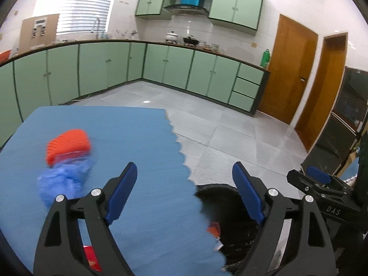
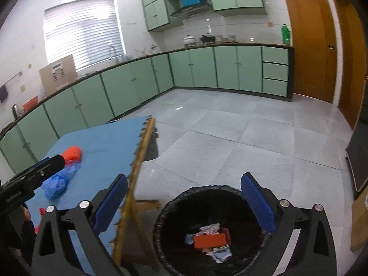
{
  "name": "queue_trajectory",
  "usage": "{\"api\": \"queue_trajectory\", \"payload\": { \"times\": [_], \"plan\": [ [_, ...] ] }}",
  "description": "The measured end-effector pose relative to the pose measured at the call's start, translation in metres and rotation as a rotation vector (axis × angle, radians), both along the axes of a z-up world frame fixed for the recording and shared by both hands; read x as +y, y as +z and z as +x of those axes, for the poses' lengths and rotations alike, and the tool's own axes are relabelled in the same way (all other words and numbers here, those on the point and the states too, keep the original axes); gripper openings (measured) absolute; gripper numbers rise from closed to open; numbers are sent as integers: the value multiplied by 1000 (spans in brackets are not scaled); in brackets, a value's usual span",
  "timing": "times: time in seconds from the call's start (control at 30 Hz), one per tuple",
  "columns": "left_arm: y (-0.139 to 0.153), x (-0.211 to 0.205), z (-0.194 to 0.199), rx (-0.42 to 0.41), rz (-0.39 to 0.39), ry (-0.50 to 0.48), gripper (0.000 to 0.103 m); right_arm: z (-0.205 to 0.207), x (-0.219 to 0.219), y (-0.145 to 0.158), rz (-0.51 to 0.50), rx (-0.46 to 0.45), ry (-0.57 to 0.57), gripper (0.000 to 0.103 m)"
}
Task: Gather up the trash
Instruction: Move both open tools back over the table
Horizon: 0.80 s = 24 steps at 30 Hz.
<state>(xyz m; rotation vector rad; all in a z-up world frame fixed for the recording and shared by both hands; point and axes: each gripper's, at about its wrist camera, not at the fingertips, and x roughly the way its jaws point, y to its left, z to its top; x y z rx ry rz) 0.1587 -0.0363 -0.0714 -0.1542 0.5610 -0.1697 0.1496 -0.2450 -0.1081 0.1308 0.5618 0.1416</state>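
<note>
A blue mat covers the table (image 1: pixel 142 138). On it lie an orange ribbed piece (image 1: pixel 67 145) and a crumpled blue plastic bag (image 1: pixel 62 181), both blurred; they also show in the right wrist view, the orange piece (image 2: pixel 73 153) and the bag (image 2: pixel 57 184). A red item (image 1: pixel 90 256) lies under my left gripper. My left gripper (image 1: pixel 184 191) is open and empty above the table's right edge. My right gripper (image 2: pixel 184 202) is open and empty above a black-lined trash bin (image 2: pixel 165 209) that holds an orange pack (image 2: pixel 210 240) and crumpled wrappers.
The bin (image 1: pixel 230 230) stands on the grey tiled floor right of the table. Green kitchen cabinets (image 2: pixel 195 66) line the far walls. Wooden doors (image 2: pixel 310 43) are at the right. A dark appliance (image 1: pixel 340 133) stands at the far right.
</note>
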Motion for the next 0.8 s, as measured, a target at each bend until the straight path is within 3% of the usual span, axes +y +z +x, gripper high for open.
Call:
{"api": "queue_trajectory", "payload": {
  "times": [0.5,0.8],
  "plan": [
    [2,105,-52,17,48,208,83,-10,97,2,20,-27,153,97],
    [-12,161,-78,50,86,321,83,-18,156,-12,24,10,257,97]
  ]
}}
